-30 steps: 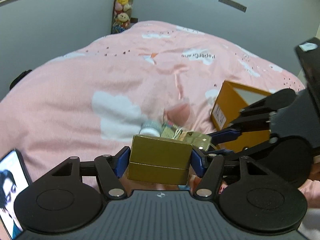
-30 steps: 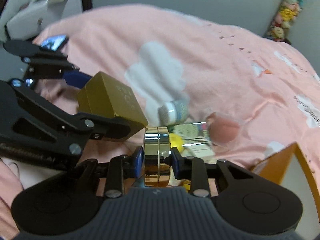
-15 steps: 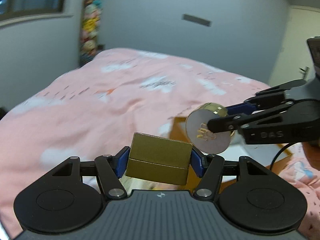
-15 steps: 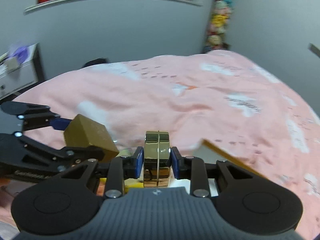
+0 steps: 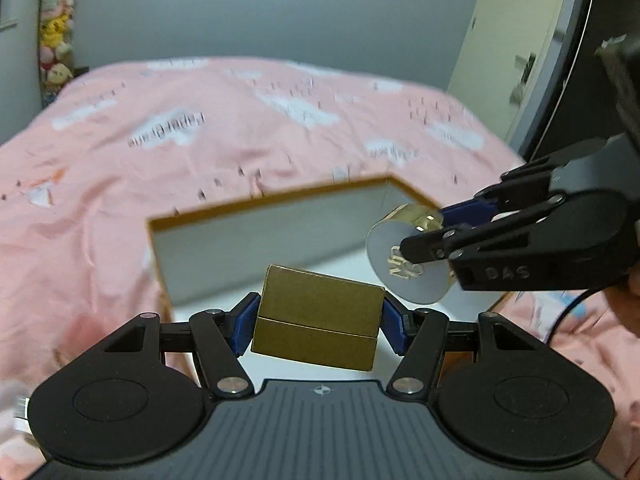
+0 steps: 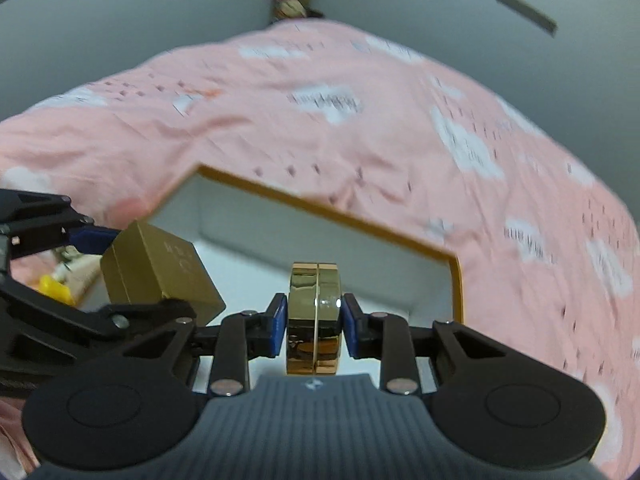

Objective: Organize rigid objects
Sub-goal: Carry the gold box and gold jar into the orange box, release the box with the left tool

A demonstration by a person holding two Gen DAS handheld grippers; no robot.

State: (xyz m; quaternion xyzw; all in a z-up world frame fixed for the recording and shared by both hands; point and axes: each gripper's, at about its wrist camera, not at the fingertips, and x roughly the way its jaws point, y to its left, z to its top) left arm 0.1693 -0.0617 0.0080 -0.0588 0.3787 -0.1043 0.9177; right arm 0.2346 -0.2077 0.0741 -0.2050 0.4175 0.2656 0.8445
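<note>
Left gripper [image 5: 318, 318] pinching a gold box [image 5: 318, 316] by its two ends between blue pads [image 5: 245, 325], held slightly tilted above the white floor of an open tray [image 5: 256, 236] with orange rim. Right gripper [image 6: 314, 326] clamped on a round gold case [image 6: 315, 316] standing on edge, flat faces against the pads, also over the tray's inside, to the right of the box and near it but apart. Tray resting on a pink bedspread [image 5: 160, 132] printed with white clouds. Plush toys [image 5: 54, 40] stacked in the far corner.

Bedroom; pink cloud duvet [image 5: 240, 128]; plush toys [image 5: 54, 52]
</note>
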